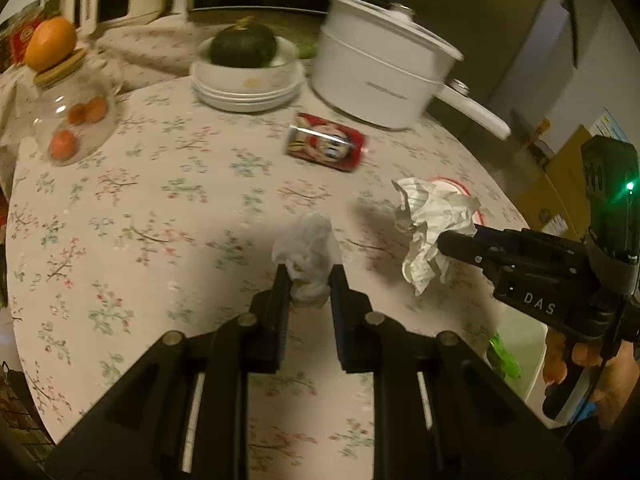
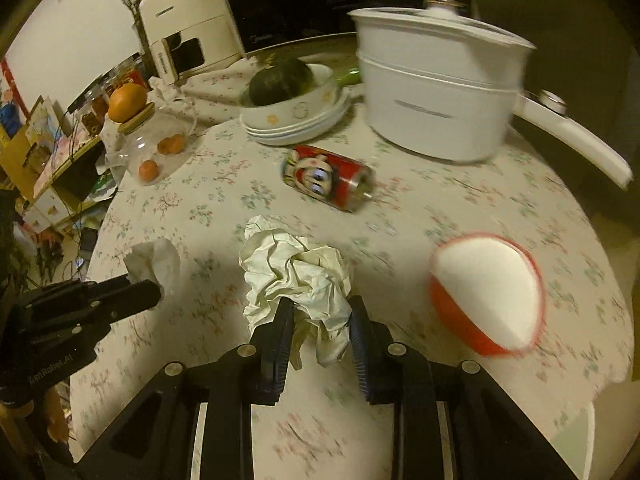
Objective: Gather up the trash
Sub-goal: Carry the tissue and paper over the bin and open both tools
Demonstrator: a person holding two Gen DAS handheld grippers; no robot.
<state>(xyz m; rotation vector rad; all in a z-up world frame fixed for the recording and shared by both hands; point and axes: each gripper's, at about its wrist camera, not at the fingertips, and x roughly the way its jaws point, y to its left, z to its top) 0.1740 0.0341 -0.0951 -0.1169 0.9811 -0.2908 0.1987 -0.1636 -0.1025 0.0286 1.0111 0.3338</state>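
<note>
My left gripper is shut on a small crumpled white tissue, lifted above the flowered tablecloth. In the left wrist view the right gripper comes in from the right with a larger crumpled white paper in its grip. The right wrist view shows that gripper shut on the same crumpled paper, and the left gripper at the left edge with the tissue. A red drink can lies on its side mid-table.
A red-rimmed white bowl sits at the right. At the back stand a white pot with a long handle, stacked dishes holding a dark squash and a glass jar topped by an orange. The round table's edge curves near.
</note>
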